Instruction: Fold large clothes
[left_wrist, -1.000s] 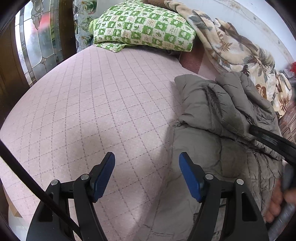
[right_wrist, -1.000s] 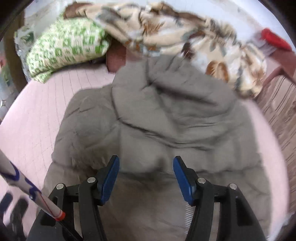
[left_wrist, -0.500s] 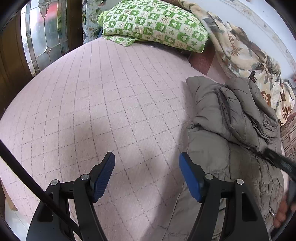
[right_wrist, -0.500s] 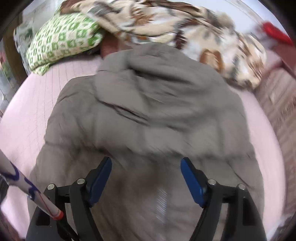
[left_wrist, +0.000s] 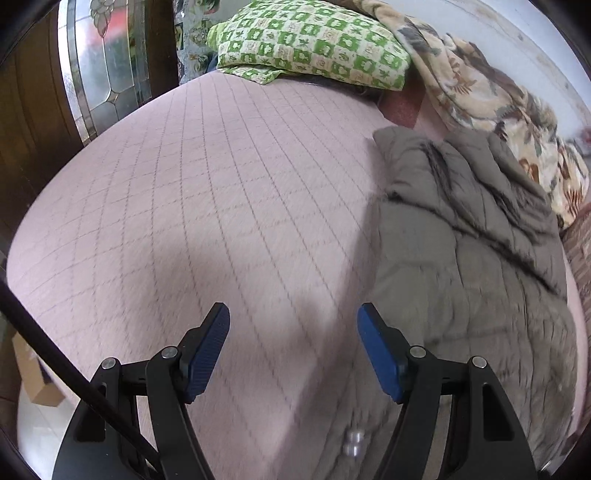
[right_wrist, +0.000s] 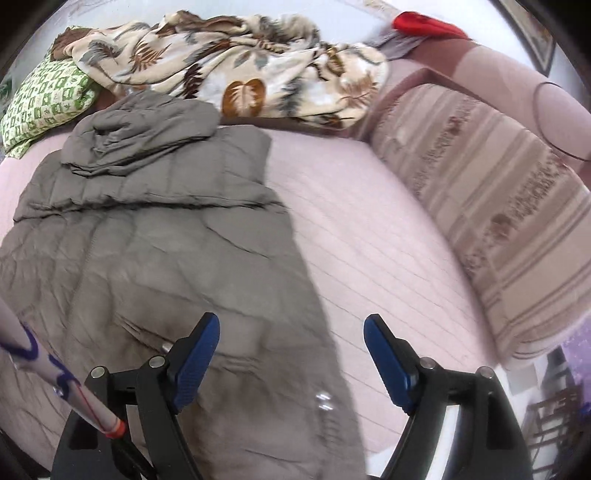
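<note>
- One large grey-brown padded coat (right_wrist: 155, 236) is seen laid flat on the pink bed cover (left_wrist: 207, 206), lengthwise toward the pillows; in the left wrist view it occupies the right side of the bed (left_wrist: 476, 266).
- Quilted stitch lines are noted across the coat body, giving puffy rectangular panels; the fabric looks matte and softly creased.
- Its upper part is bunched into a rumpled hood-like mound (right_wrist: 136, 129), with a dark furry trim (left_wrist: 439, 162) visible along one fold in the left wrist view.
- Two small shiny snaps or studs (right_wrist: 323, 402) are noted near the coat's near edge; detail is blurred.
- Left gripper (left_wrist: 293, 349): blue ribbed pads are spread wide apart, nothing held between them; it hangs over bare bed cover, just left of the coat's edge.
- Bed cover: pale pink, thin diamond grid of stitched lines, smooth and taut.
- Green-and-cream checked pillow (left_wrist: 314, 40) is recorded at the head of the bed, plump, rectangular.
- Leaf-print blanket (right_wrist: 236, 66), cream with brown and grey foliage, is heaped behind the coat, fleecy in look.
- Right gripper (right_wrist: 291, 358): fingers are likewise spread wide and empty; the left finger is over the coat's right margin, the right finger over pink cover.
- Striped beige bolster or cushion (right_wrist: 491, 221) is noted along the bed's right side, woven texture.
- Red object (right_wrist: 421, 24) is seen at far right, top; it cannot be identified.
</note>
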